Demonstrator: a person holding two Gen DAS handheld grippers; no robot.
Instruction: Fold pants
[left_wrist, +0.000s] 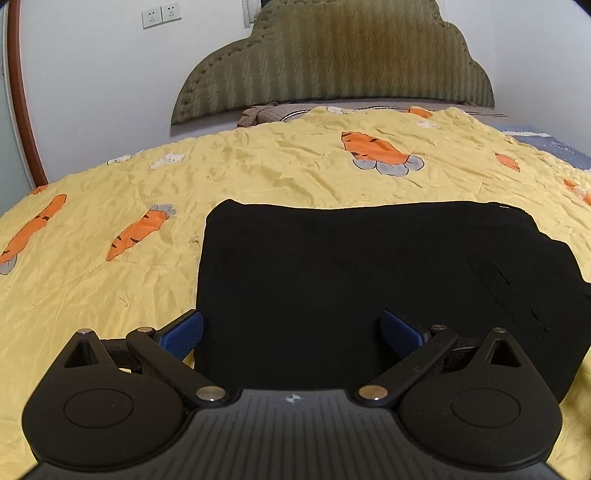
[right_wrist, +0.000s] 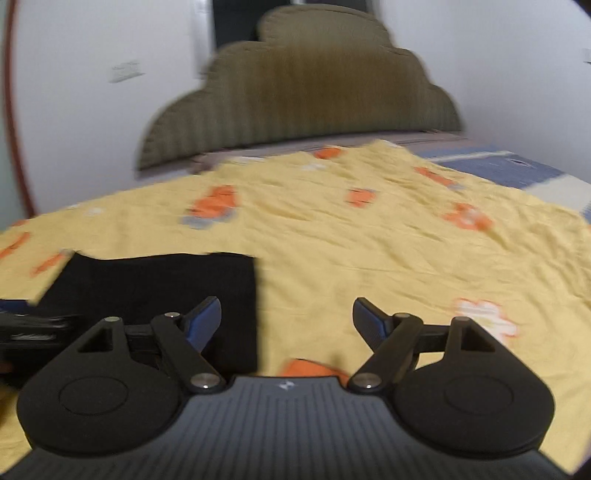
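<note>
Both grippers, the left gripper (left_wrist: 291, 334) and right gripper (right_wrist: 287, 325), hang with fingers spread, pinching nothing. Beneath lies the yellow quilt (left_wrist: 280, 166); near its front edge sit the black pants (left_wrist: 369, 280), folded into a rectangle (apparently finished). Next would be only tidying.

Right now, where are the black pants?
The folded pants lie flat on the yellow carrot blanket, directly ahead of the left gripper; in the right wrist view they sit at lower left.
</note>
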